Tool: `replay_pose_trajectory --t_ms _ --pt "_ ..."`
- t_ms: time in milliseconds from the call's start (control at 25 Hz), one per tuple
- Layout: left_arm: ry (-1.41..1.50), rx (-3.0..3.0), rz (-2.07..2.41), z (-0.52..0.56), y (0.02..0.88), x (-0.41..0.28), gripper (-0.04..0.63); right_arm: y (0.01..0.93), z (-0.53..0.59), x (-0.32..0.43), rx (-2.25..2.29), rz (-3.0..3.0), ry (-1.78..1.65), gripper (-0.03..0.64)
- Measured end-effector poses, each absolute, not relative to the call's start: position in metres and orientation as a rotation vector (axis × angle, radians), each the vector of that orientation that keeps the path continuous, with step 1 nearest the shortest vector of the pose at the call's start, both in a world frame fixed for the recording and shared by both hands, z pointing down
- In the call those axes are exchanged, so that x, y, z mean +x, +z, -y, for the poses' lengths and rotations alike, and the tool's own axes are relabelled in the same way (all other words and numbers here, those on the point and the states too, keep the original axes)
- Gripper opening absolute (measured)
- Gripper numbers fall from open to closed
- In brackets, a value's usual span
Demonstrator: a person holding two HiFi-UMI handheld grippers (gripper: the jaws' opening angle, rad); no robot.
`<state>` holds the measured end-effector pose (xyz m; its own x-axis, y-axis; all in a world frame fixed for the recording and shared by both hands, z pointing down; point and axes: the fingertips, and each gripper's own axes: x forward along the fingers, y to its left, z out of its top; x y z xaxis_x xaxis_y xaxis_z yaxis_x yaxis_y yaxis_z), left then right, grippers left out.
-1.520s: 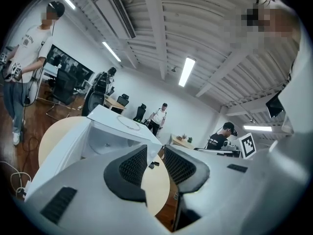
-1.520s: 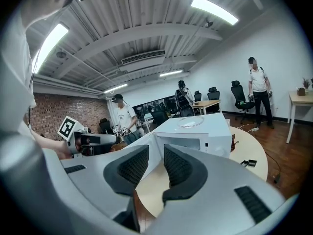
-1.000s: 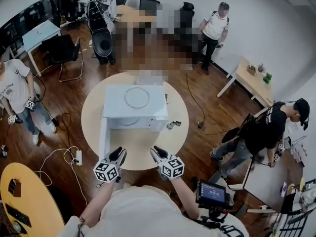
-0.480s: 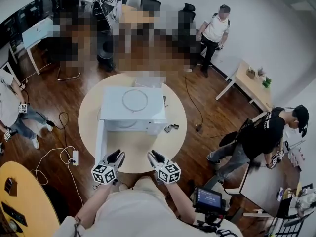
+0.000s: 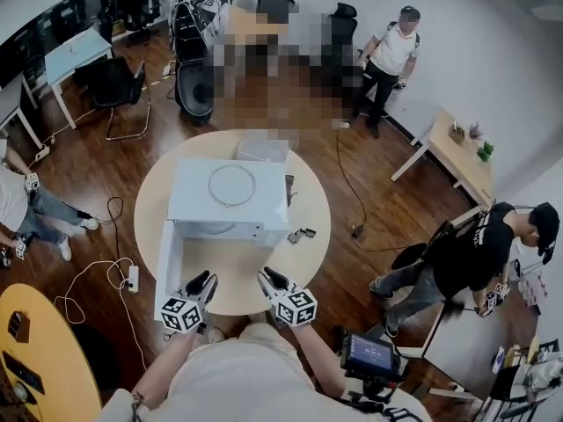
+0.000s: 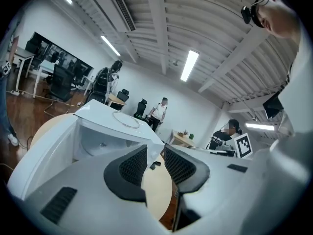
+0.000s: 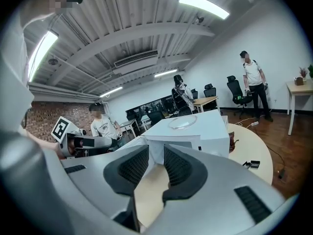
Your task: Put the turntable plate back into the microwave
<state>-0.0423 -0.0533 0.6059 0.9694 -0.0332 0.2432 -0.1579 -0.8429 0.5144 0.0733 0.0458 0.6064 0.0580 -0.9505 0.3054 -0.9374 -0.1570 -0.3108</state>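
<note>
A white microwave (image 5: 227, 205) stands in the middle of a round table (image 5: 308, 205), its door (image 5: 167, 258) swung open toward me on the left. The clear glass turntable plate (image 5: 231, 185) lies flat on the microwave's top, and shows in the left gripper view (image 6: 125, 120) and the right gripper view (image 7: 182, 123) too. My left gripper (image 5: 203, 280) and right gripper (image 5: 266, 277) hover side by side over the table's near edge, short of the microwave. Both are open by a narrow gap with nothing between the pads. The cavity (image 6: 105, 143) shows on the left gripper's side.
Small black parts (image 5: 300, 234) lie on the table right of the microwave, and a box (image 5: 261, 150) sits behind it. A power strip with a cable (image 5: 132, 278) lies on the floor at left. A yellow table (image 5: 35, 359) is near left, a monitor (image 5: 369, 354) near right. Several people stand around.
Both grippers have drifted a little left and lower in the head view, and the microwave has shifted left with them. The jaws have kept the same gap.
</note>
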Motion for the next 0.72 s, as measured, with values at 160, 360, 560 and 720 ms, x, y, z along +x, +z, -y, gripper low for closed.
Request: replay_pose_trajectory --t_ms 160,360,560,720 --pt "0.305 2.549 0.170 0.051 0.605 -0.020 0.097 0.600 -0.044 0.102 -2.237 -2.046 -0.692 0.081" --pt "0.304 2.542 0.208 0.044 0.603 0.005 0.097 0.601 -0.046 0.132 -2.208 -2.084 -0.697 0.081" --pt "0.314 2.532 0.255 0.043 0.610 0.021 0.097 0.605 -0.043 0.155 -2.170 -2.123 -0.703 0.081" --pt "0.312 2.521 0.310 0.046 0.613 0.032 0.097 0.606 -0.038 0.172 -2.136 -2.157 -0.702 0.081"
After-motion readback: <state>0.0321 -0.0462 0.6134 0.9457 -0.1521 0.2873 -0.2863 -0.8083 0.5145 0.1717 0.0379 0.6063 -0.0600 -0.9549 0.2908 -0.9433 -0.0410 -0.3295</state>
